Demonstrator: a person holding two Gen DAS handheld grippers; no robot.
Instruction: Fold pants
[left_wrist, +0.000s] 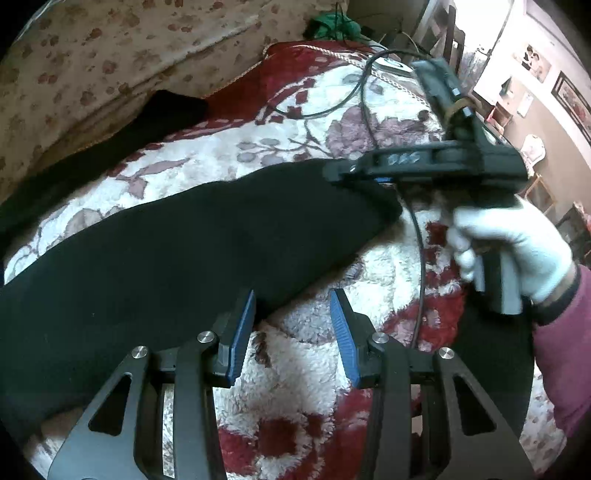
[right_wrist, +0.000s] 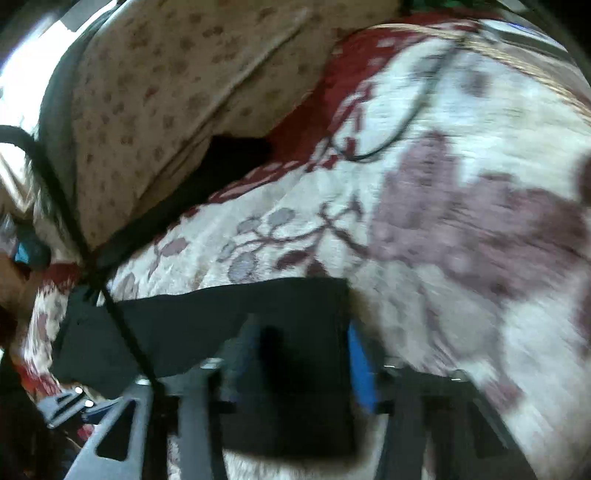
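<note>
Black pants (left_wrist: 177, 240) lie across a red and white floral blanket (left_wrist: 303, 369). My left gripper (left_wrist: 291, 332) is open and empty, just right of the pants' near edge. My right gripper (left_wrist: 354, 173), held in a white-gloved hand (left_wrist: 517, 243), sits over the pants' far end, but this view does not show whether it grips the cloth. In the blurred right wrist view the pants (right_wrist: 229, 314) lie between the wide-set blue pads (right_wrist: 362, 365) of the right gripper (right_wrist: 303, 362).
A beige spotted cushion (left_wrist: 110, 62) rises behind the blanket. A black cable (left_wrist: 417, 266) runs across the blanket by the right gripper. A green item (left_wrist: 332, 26) lies at the far back. Room furniture stands at the right.
</note>
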